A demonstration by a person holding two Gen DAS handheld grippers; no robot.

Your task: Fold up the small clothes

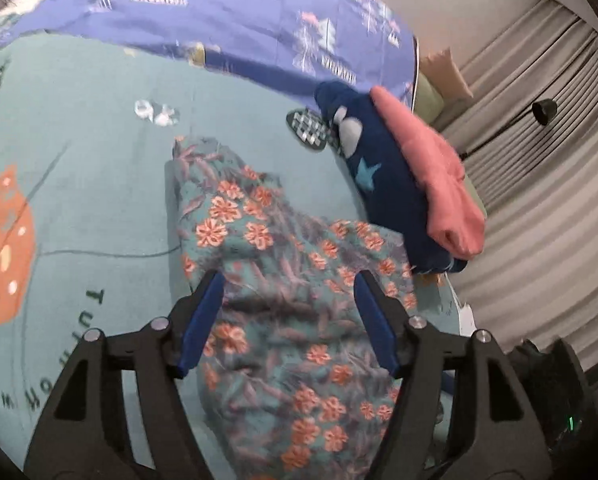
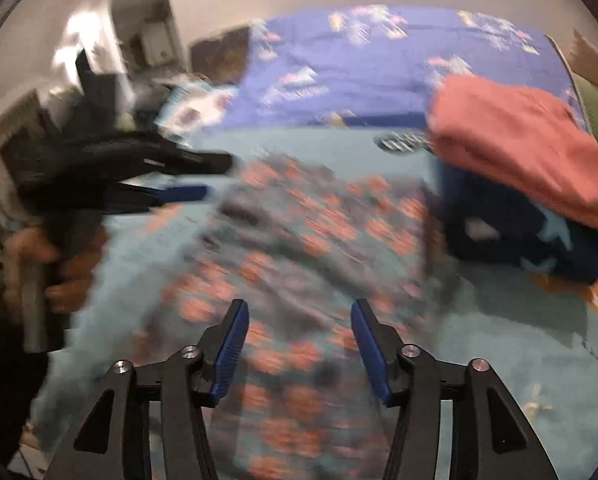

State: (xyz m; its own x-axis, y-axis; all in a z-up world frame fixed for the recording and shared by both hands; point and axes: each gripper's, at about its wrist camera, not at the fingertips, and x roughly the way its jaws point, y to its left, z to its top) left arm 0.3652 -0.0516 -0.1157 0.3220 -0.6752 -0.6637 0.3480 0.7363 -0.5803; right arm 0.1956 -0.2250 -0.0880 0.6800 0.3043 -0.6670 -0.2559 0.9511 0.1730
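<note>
Floral garment (image 1: pixel 283 264) lies rumpled on the teal bed cover (image 1: pixel 99 184), long axis running away from both cameras. Left gripper (image 1: pixel 289 292) over its near half, fingers spread, nothing between them. Right gripper (image 2: pixel 299 320) over the near end too, fingers spread, empty; view blurred. Both look about equally near. Folded stack to the right: navy piece (image 1: pixel 383 188) under pink piece (image 1: pixel 431 176), just beside the garment.
</note>
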